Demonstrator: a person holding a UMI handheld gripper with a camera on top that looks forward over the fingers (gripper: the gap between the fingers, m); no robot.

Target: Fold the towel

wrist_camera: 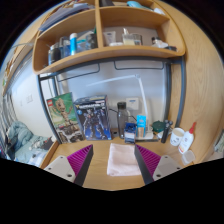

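A pale pink-white towel (122, 160) lies folded into a narrow rectangle on the wooden desk (105, 176), long side pointing away from me. My gripper (113, 160) is open. Its two fingers, with purple pads (80, 160), stand wide apart on either side of the towel, with a gap of bare wood at each side. The towel rests flat on the desk between the fingers and nothing is held.
At the back of the desk stand two boxes with pictures (66, 116), a dark bottle (122, 118), blue containers (141, 125) and white cups (180, 136). A wooden shelf unit (100, 58) with bottles hangs above. Clutter lies beyond the left finger (20, 140).
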